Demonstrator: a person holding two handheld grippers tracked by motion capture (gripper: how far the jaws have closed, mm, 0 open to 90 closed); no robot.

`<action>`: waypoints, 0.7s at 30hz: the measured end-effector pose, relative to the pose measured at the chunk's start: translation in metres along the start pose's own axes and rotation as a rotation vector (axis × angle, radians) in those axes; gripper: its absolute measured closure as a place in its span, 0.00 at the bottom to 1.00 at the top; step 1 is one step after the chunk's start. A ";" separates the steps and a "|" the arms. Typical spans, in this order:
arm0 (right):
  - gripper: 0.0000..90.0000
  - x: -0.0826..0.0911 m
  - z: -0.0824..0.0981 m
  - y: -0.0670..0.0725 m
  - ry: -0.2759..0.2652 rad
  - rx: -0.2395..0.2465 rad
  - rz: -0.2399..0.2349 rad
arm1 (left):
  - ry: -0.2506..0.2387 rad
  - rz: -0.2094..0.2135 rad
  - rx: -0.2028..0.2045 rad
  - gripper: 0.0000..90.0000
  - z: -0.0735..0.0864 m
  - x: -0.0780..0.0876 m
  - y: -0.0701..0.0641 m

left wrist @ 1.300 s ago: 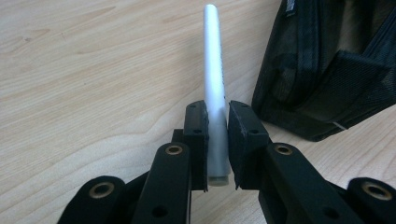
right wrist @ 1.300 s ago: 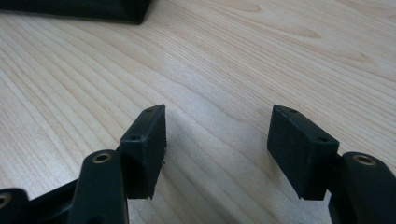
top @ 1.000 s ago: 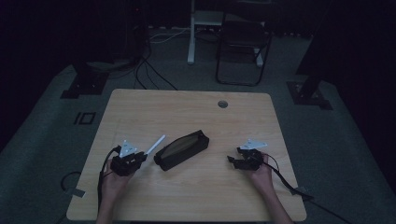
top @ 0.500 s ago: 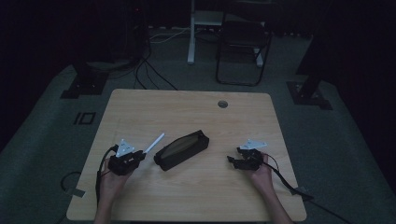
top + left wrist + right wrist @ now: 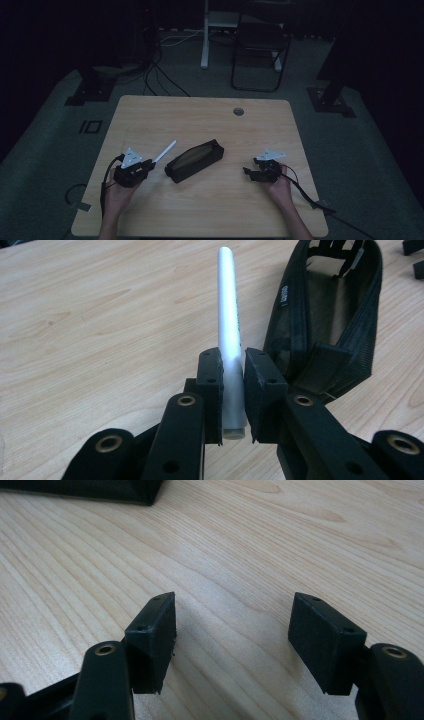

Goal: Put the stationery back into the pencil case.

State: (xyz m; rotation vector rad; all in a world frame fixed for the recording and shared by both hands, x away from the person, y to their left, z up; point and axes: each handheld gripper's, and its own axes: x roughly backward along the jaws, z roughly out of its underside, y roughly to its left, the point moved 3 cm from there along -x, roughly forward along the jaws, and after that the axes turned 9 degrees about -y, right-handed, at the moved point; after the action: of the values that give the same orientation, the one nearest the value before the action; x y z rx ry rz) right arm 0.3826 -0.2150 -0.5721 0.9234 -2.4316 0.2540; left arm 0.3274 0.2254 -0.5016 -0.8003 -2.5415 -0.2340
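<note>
White plastic marker pen (image 5: 230, 330) clamped in left gripper (image 5: 232, 390) beside open black mesh pencil pouch (image 5: 195, 160), unmoved near bench's front-left corner; right gripper (image 5: 235, 630) empty, released.

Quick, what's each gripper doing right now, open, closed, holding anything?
Left gripper: shut on the white marker, beside the open black pencil case.
Right gripper: open, nothing between its jaws, over the wooden table.

Left hand-held gripper (image 5: 150, 167) clamped tight; right hand-held gripper (image 5: 248, 171) jaws apart, empty.
</note>
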 end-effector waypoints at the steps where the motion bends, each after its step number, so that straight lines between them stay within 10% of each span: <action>1: 0.39 0.000 0.000 0.000 0.000 0.000 0.000 | 0.000 0.001 -0.005 0.88 -0.001 0.001 0.000; 21: 0.39 0.000 0.000 0.000 0.001 0.002 -0.001 | -0.041 0.015 -0.030 0.87 -0.016 0.008 -0.007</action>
State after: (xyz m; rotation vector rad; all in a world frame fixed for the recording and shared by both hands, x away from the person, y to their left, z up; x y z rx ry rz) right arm 0.3825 -0.2147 -0.5721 0.9248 -2.4309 0.2563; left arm 0.3236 0.2194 -0.4836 -0.8434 -2.5752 -0.2538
